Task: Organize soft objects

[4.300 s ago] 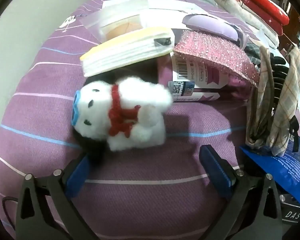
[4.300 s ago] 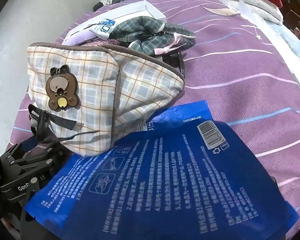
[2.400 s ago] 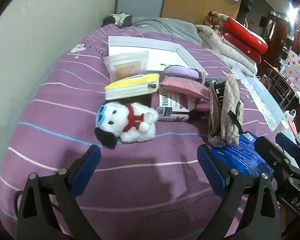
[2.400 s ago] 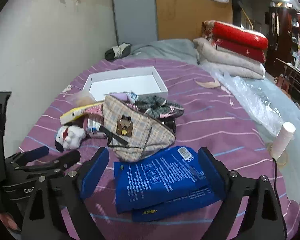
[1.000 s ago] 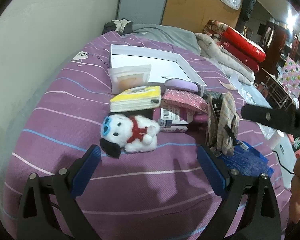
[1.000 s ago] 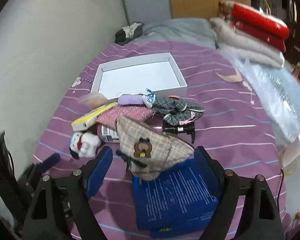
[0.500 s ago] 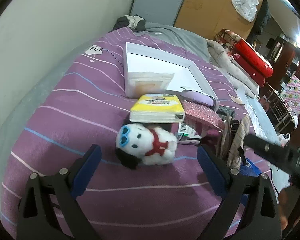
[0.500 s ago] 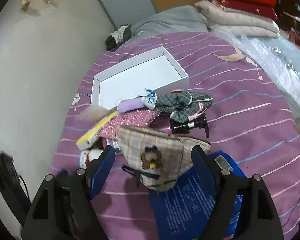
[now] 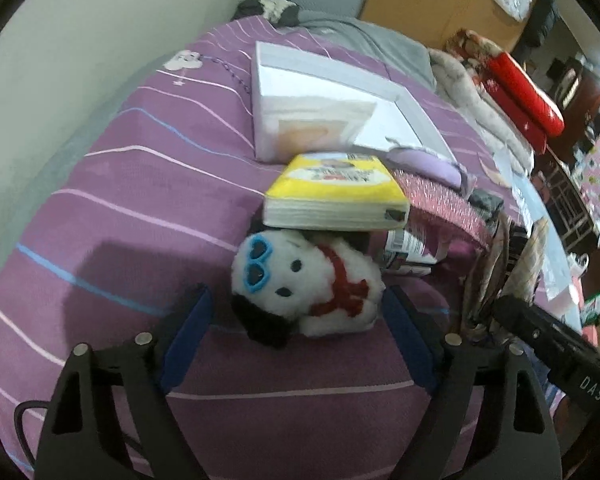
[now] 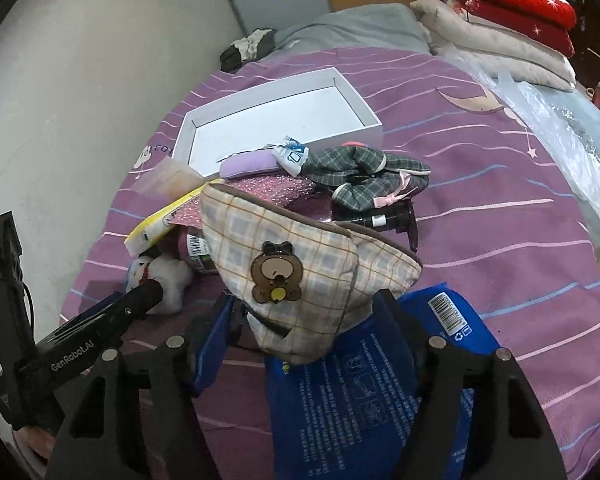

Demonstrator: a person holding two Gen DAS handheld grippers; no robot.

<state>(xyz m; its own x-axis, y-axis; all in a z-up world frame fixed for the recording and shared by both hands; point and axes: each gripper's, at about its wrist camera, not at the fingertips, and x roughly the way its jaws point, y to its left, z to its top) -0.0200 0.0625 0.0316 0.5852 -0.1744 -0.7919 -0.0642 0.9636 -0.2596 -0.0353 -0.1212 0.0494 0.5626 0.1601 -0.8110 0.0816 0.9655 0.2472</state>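
Note:
A white plush dog with blue glasses and a red scarf lies on the purple bed, partly under a yellow book. My left gripper is open, its blue pads at either side of the plush. A plaid pouch with a bear badge lies on a blue packet. My right gripper is open with its pads flanking the pouch's near end. The plush also shows in the right wrist view, with the left gripper beside it.
An empty white box sits behind the pile. A lilac pad, pink glitter sheet, plaid scrunchies, a black pump bottle and a clear packet lie around. Folded quilts are at the back right.
Both grippers have come forward and down. The left one now brackets the plush dog; the right one now brackets the near end of the plaid pouch. The objects have not moved.

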